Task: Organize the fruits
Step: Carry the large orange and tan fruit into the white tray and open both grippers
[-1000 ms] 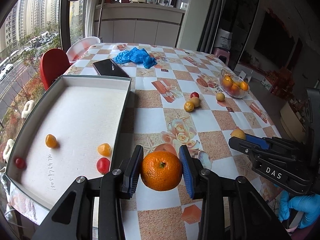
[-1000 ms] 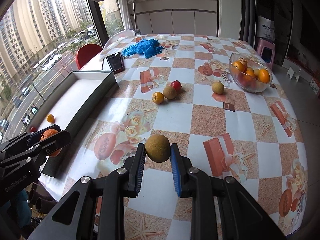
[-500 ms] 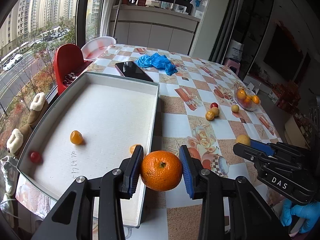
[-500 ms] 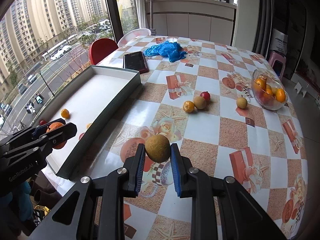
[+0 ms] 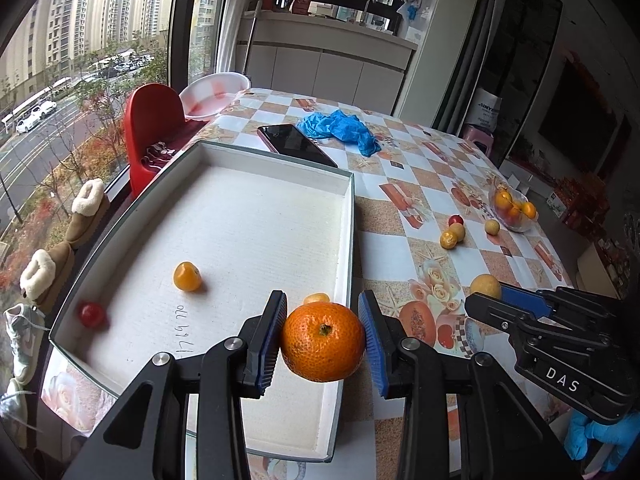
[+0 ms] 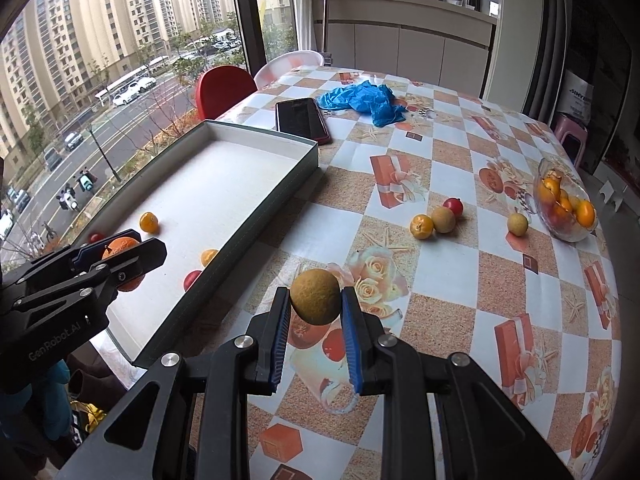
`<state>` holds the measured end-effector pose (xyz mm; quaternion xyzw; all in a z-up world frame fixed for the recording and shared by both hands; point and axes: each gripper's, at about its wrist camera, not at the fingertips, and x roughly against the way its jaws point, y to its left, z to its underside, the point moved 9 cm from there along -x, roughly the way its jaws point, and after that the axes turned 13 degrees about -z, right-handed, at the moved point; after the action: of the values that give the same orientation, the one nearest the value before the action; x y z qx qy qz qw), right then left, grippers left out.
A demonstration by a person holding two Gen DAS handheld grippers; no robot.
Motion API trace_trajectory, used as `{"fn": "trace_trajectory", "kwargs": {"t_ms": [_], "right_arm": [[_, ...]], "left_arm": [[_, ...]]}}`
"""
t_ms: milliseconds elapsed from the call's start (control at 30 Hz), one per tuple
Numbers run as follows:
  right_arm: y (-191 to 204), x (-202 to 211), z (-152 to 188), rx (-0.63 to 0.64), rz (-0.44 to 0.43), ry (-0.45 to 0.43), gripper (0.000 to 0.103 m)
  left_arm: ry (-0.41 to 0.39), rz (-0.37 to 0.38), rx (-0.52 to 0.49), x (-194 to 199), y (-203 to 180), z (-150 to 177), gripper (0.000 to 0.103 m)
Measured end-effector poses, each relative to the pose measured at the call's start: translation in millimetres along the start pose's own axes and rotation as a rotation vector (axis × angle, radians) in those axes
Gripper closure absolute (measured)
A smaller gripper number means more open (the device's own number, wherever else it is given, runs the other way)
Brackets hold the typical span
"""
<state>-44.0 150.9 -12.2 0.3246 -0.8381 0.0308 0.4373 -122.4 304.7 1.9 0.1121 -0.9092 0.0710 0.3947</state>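
The tray (image 6: 280, 194) lies on the tabletop's (image 6: 460, 280) left; behind it the phone (image 6: 301, 120), then gloves (image 6: 362, 98); the bowl (image 6: 568, 234) sits far right.

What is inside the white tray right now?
The white tray holds four small fruits: two orange ones and two red ones. The left gripper covers part of its floor.

Surface notes, as I saw them

Orange (image 5: 322, 342) dimpled, glossy; tray (image 5: 256, 232) lining matt, papery; tablecloth (image 6: 440, 280) smooth, slightly shiny.
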Motion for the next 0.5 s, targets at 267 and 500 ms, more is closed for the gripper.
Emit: {"fn": "trace_trajectory", "kwargs": {"t_ms": [267, 500], "right_arm": [[17, -10, -7, 0.027, -0.014, 0.011, 0.076], [41, -27, -15, 0.067, -0.044, 0.029, 0.076]], "left_arm": [[-0.002, -0.032, 0.021, -8, 24, -4, 0.064], [0.007, -0.063, 0.039, -18, 44, -1, 0.064]]}}
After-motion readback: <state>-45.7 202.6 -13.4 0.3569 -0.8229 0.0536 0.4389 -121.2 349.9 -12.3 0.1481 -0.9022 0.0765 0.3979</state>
